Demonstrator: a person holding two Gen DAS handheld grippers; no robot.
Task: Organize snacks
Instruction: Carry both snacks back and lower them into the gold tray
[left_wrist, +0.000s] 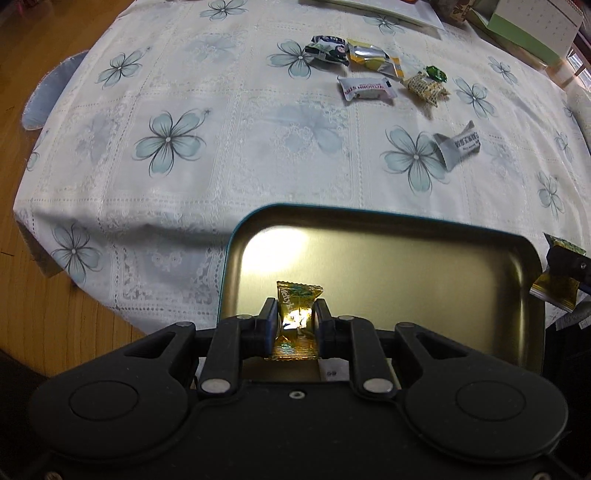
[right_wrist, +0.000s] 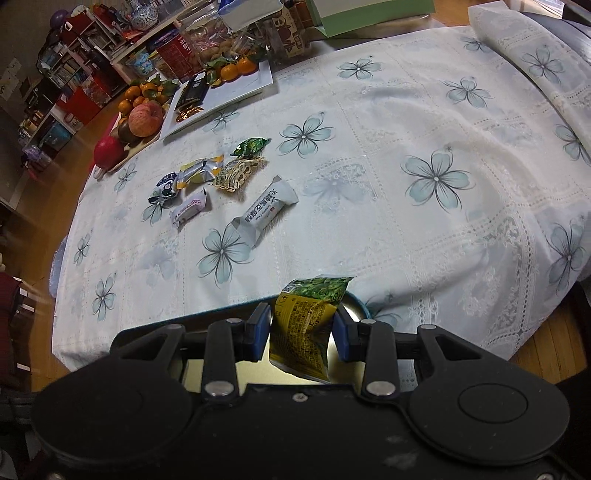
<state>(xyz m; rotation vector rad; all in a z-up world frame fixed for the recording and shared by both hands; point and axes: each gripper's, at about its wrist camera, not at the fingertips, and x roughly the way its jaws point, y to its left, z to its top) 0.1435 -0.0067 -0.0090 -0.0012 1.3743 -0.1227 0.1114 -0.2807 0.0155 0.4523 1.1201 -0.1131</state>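
Observation:
My left gripper (left_wrist: 294, 322) is shut on a small gold-wrapped candy (left_wrist: 296, 314), hanging over the bare gold inside of a teal-rimmed tin tray (left_wrist: 424, 280). My right gripper (right_wrist: 302, 332) is shut on a green-and-yellow snack packet (right_wrist: 306, 328), above the tray's right end (right_wrist: 356, 308); that packet also shows at the right edge of the left wrist view as a green-and-yellow packet (left_wrist: 554, 291). Several wrapped snacks lie loose on the flowered tablecloth farther out: a white bar (right_wrist: 264, 212), a white-and-pink candy (right_wrist: 188, 210), a yellow-and-silver pack (right_wrist: 201, 171), a green pack (right_wrist: 251, 146).
A tray of fruit (right_wrist: 140, 118) and a white plate (right_wrist: 255, 86) with oranges and a dark packet stand at the table's far left, with jars and boxes behind. A green box (left_wrist: 524, 33) sits at the far right corner. The cloth's edge drops to wooden floor (left_wrist: 55, 295).

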